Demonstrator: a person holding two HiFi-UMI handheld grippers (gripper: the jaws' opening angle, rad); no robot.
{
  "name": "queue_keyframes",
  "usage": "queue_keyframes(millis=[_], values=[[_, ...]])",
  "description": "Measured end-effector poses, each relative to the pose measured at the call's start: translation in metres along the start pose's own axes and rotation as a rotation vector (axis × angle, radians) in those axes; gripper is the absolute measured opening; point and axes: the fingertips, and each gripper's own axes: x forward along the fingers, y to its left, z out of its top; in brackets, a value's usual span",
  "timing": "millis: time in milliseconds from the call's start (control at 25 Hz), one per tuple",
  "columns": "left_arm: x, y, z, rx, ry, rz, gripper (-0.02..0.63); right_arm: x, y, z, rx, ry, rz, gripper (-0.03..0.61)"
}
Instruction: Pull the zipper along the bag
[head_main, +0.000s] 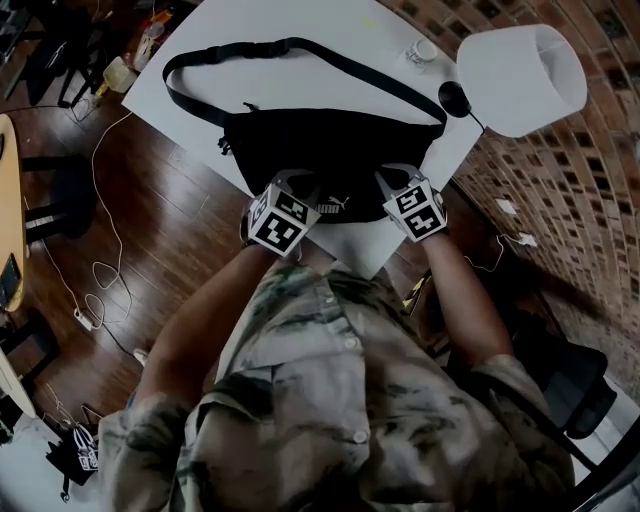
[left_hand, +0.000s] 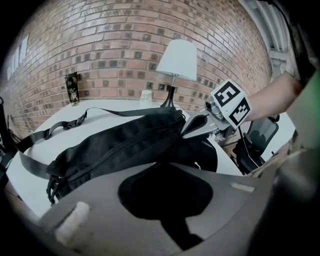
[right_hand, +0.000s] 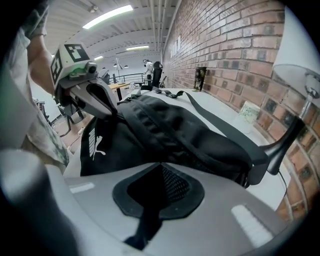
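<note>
A black waist bag (head_main: 330, 150) lies on the white table (head_main: 250, 25), its strap (head_main: 300, 48) looping toward the far side. My left gripper (head_main: 298, 190) bites the bag's near left edge; in its own view the left gripper (left_hand: 165, 175) is shut on black fabric of the bag (left_hand: 125, 145). The right gripper (head_main: 393, 180) holds the near right edge. In the right gripper view the right gripper (right_hand: 160, 172) is shut on dark mesh fabric of the bag (right_hand: 175, 130). I cannot make out the zipper pull.
A white table lamp (head_main: 520, 75) stands at the table's far right corner beside a brick wall (head_main: 600, 200). A small cup (head_main: 422, 50) sits near it. Cables (head_main: 100, 280) trail over the wooden floor at left. A dark chair (head_main: 560, 385) stands at the right.
</note>
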Motion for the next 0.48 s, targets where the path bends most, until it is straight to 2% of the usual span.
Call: queue_keyframes(millis=[480], values=[[-0.045,0.057,-0.034,-0.019,-0.037,-0.017,0.023,0.003,-0.01,-0.008,0.058,0.049,-0.072,0.006]])
